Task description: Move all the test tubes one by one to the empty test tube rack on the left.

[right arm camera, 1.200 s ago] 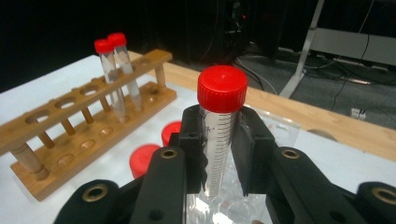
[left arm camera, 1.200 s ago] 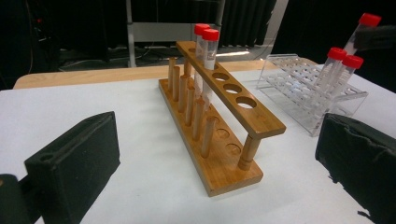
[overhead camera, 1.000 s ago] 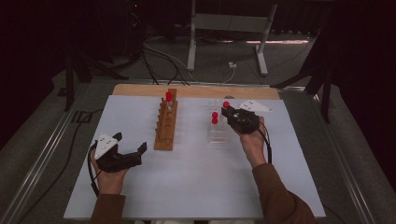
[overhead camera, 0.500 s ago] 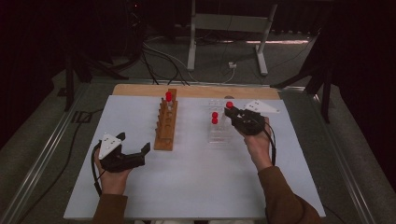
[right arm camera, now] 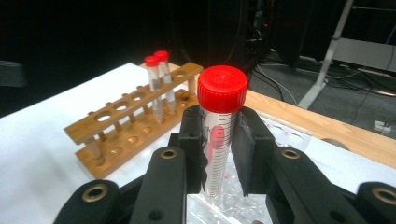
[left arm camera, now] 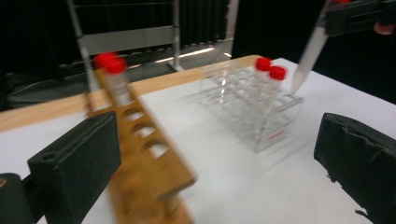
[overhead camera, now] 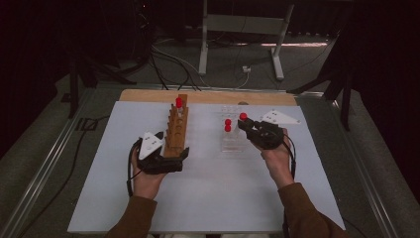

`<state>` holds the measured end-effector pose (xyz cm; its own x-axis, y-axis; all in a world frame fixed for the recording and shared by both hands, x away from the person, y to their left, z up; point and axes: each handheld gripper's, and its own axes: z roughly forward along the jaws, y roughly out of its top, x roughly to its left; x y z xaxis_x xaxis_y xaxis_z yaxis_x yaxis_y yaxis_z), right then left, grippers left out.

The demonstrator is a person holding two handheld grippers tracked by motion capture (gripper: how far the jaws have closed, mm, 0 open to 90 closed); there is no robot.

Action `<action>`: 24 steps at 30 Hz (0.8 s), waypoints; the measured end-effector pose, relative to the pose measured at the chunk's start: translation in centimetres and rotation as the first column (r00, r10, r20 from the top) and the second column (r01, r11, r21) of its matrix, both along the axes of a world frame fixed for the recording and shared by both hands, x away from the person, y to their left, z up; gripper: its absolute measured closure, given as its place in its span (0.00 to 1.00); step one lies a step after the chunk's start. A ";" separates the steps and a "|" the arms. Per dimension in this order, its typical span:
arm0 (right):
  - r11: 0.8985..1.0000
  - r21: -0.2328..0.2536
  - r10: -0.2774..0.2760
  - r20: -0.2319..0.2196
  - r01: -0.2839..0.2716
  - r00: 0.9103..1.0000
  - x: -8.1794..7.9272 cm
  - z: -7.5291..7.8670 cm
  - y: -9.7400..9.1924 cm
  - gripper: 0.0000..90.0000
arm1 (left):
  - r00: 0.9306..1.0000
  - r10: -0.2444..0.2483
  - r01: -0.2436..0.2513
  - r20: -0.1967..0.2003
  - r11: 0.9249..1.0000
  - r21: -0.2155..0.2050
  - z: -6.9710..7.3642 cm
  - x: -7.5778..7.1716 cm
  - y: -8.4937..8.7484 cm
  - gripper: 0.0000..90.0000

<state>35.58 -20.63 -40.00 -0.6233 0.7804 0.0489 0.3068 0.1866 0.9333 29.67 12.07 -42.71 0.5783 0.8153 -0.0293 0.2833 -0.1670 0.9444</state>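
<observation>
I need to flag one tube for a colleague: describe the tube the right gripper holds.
Start at the clear plastic rack on the white board's right half. Just right of it, the right gripper clamps a red-capped tube. Unlike the two capped tubes standing in that rack, it hangs above it.

Overhead looks forward — gripper views close (racks shared).

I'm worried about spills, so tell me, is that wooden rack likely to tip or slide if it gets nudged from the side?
The wooden rack looks long and narrow, so a sideways nudge could probably tip it. It stands on a smooth white table, so it may slide first. Most holes are empty, with two red-capped tubes at one end, so it is likely light.
</observation>
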 end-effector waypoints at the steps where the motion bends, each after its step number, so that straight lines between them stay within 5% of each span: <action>1: 1.000 0.006 0.005 -0.004 -0.005 1.000 -0.1 0.1 0.1 0.83 | 1.000 -0.015 0.015 0.004 1.000 0.002 0.1 0.2 -0.6 0.03; 10: 0.998 0.019 0.065 -0.008 -0.065 0.998 -1.4 0.8 1.2 0.83 | 0.994 -0.106 0.106 0.013 0.993 0.046 0.2 1.9 -6.3 0.09; 15: 0.995 0.023 0.099 -0.021 -0.099 0.995 -1.8 0.9 1.8 0.83 | 0.992 -0.119 0.116 0.029 0.990 0.079 0.2 2.3 -8.2 0.22; 24: 0.990 0.035 0.141 -0.037 -0.139 0.989 -2.2 0.7 2.8 0.83 | 0.983 -0.180 0.177 0.035 0.981 0.074 -0.2 2.8 -9.2 0.57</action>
<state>33.42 -17.83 -39.29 -0.7235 0.6832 0.0989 0.3162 0.2007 0.9272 32.44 2.89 -42.88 0.7141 0.6982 0.0512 0.2039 -0.2775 0.9388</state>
